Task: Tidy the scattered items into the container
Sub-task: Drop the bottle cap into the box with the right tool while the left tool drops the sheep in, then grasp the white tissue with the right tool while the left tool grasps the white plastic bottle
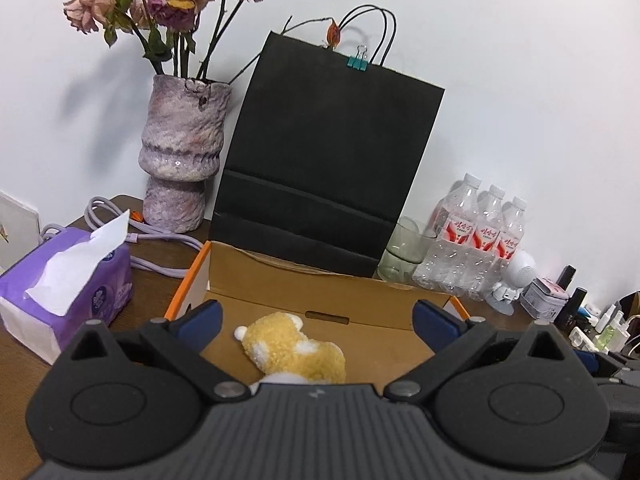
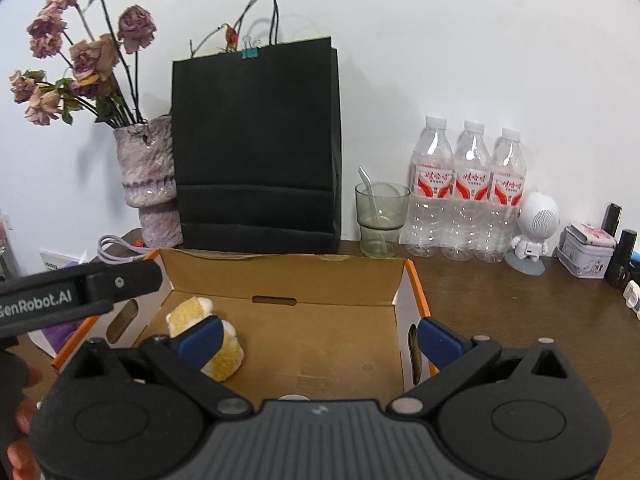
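The tabletop [image 2: 500,300] carries a tall black bag [image 2: 256,140] at the back, with a vase [image 2: 146,176] to its left and three bottles [image 2: 468,196] and a glass [image 2: 380,220] to its right. In front of the bag sits the open box [image 2: 288,276], the container for the tidying. A yellow plush [image 1: 294,350] lies on the box floor, toward its left side, touching neither gripper.

The left gripper [image 1: 316,320] hangs over the box with its jaws spread wide and nothing between the pads; the plush lies just below. The right gripper [image 2: 320,340] is likewise spread and empty above the box's near edge.

The drop looks done. To finish well, I would lift both grippers straight up clear of the box walls before swinging out for the next item, so the plush is not dragged back out.
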{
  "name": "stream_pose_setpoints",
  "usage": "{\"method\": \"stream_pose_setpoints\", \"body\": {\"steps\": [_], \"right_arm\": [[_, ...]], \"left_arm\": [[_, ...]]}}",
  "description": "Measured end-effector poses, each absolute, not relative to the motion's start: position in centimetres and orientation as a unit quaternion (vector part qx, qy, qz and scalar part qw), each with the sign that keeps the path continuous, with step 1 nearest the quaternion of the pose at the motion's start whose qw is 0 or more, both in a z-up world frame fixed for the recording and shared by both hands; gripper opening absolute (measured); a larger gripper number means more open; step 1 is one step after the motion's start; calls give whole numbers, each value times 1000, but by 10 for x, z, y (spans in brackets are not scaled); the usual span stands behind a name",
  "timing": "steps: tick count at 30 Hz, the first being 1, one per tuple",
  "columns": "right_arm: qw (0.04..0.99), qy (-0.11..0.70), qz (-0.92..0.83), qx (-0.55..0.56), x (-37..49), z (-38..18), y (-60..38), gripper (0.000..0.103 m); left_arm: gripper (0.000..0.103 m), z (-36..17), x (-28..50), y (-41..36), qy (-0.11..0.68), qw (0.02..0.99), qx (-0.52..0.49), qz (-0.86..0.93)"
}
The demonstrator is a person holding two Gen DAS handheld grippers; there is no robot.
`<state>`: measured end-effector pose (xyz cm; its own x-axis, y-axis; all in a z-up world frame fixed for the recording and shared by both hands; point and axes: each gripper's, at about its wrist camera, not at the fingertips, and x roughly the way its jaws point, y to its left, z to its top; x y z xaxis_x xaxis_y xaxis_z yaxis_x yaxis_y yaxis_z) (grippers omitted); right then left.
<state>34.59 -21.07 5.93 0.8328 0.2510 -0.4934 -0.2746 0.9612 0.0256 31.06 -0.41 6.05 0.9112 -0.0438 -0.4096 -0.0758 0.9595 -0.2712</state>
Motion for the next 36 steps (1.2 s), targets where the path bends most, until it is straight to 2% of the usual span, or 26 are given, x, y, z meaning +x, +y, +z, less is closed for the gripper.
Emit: {"method": "stream_pose_setpoints", "body": {"steps": [20,36], "right_arm": [[960,245,129,-36,234,66,-253,103],[943,268,191,-46,167,-6,-246,103]], "left_arm": [[103,90,183,10,184,979,-84,-5],[103,19,142,1,262,962,-72,-21]]}}
